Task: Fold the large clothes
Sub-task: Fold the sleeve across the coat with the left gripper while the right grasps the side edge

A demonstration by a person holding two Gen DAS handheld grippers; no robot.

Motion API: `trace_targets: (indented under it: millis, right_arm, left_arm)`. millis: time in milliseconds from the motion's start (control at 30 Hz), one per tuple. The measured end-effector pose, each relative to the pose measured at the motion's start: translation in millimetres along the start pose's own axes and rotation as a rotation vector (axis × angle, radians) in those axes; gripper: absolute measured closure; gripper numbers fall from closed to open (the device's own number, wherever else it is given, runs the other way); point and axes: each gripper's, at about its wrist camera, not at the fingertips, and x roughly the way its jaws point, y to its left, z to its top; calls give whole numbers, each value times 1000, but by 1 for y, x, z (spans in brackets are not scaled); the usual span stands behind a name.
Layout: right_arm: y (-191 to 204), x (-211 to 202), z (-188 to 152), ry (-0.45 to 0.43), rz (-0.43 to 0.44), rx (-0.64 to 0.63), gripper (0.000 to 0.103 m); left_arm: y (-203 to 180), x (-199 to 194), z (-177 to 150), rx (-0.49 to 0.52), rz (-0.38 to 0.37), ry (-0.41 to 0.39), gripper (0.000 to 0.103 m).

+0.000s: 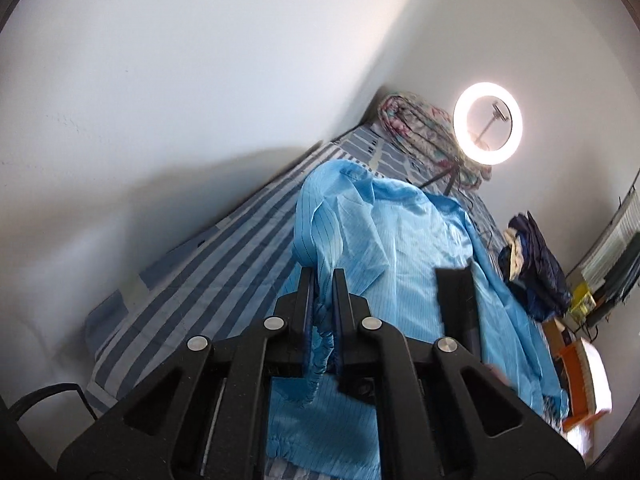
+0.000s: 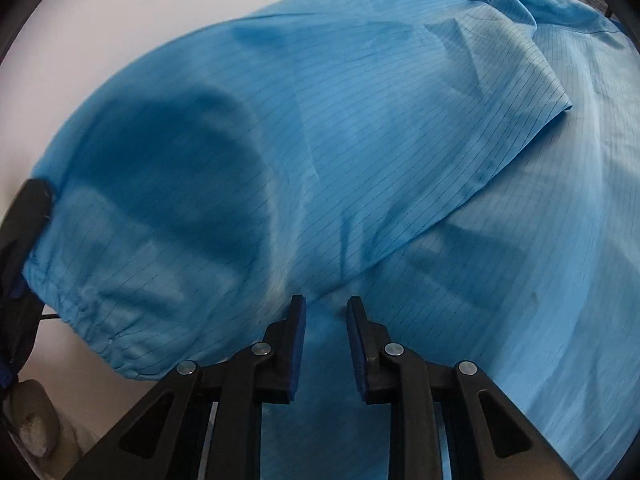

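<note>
A large light-blue pinstriped garment (image 1: 420, 240) lies spread on a striped bed (image 1: 224, 256). My left gripper (image 1: 323, 276) is shut on one sleeve's elastic cuff (image 1: 320, 328) and holds it lifted, so the sleeve hangs up from the bed. The right wrist view shows that same sleeve (image 2: 240, 140) stretched across, with the left gripper (image 2: 24, 240) at its cuff on the far left. My right gripper (image 2: 326, 304) points down onto the garment's body (image 2: 520, 280), jaws narrowly apart. A crease of cloth runs toward the gap, and the pads do not visibly press on it.
A lit ring light (image 1: 487, 123) on a stand rises at the bed's far end, beside a rolled floral quilt (image 1: 416, 128). A dark blue clothes pile (image 1: 536, 264) lies at the right edge. An orange box (image 1: 576, 384) stands beyond it. A white wall (image 1: 160, 100) borders the left.
</note>
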Motion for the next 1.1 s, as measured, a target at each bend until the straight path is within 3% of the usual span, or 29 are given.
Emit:
trace_targets:
  millis: [167,333,600,667,733,800,1033,1100]
  right_arm:
    - [-14,-63,8,-97,-40,8,63]
    - [-7,-102,39,-177,-6,35,44]
    - [8,-84,99,-148,-10,78,43]
    - [10,-81,100,-118,-45,84,49]
    - [9,-73,96,-80,-78,77,82]
    - [5,-73,87,-78,-93,84,100]
    - [-33,-112,47,-149,-58,167,103]
    - [-44,-122,34,-167,-47,197,103]
  left_arm:
    - [-12,0,-15,63,-15,35,97]
    - [-28,1,-26,113,-28,50,97]
    - [-61,0,-54,255,-63,98,97]
    - [-69,0,-63,300,-77,118,97]
    - [-76,0,-70,334,-88,130,97]
    - [-83,-1,-75,363,-102,138,97]
    - [-86,-7,-83,373,-149,170,97]
    - [-82,-14,-84,359,-173,183,89]
